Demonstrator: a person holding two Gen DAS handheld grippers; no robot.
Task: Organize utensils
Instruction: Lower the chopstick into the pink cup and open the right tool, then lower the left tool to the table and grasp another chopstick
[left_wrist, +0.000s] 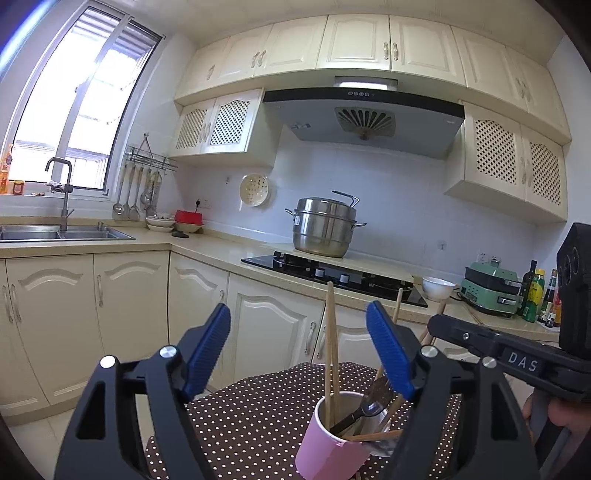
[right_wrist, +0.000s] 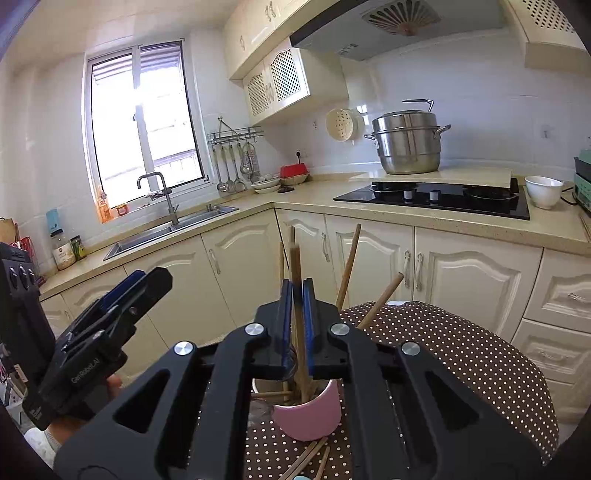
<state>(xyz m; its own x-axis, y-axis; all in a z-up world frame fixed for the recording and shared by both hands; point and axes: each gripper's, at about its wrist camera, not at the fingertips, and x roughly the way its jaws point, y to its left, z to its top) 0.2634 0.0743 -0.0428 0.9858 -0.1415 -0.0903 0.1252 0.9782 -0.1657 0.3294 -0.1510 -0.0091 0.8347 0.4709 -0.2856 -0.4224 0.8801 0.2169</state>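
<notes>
A pink cup (left_wrist: 325, 448) stands on the brown polka-dot table (left_wrist: 251, 413). It holds wooden chopsticks (left_wrist: 330, 354) and a black spoon (left_wrist: 364, 410). My left gripper (left_wrist: 299, 347) is open and empty, its blue pads wide apart just above and behind the cup. In the right wrist view my right gripper (right_wrist: 297, 314) is shut on a brown chopstick (right_wrist: 295, 269) that stands upright in the pink cup (right_wrist: 308, 417). More chopsticks (right_wrist: 349, 266) lean out of the cup. Loose chopsticks (right_wrist: 308, 458) lie on the table (right_wrist: 461, 354) in front of it. The left gripper (right_wrist: 122, 291) shows at the left.
Cream kitchen cabinets (left_wrist: 125, 295) run behind the table. A steel pot (left_wrist: 325, 227) stands by the black hob (left_wrist: 332, 273). A sink (left_wrist: 62, 232) with a tap is at the left. A white bowl (left_wrist: 437, 288), a green cooker (left_wrist: 489, 291) and bottles (left_wrist: 535, 291) stand at the right.
</notes>
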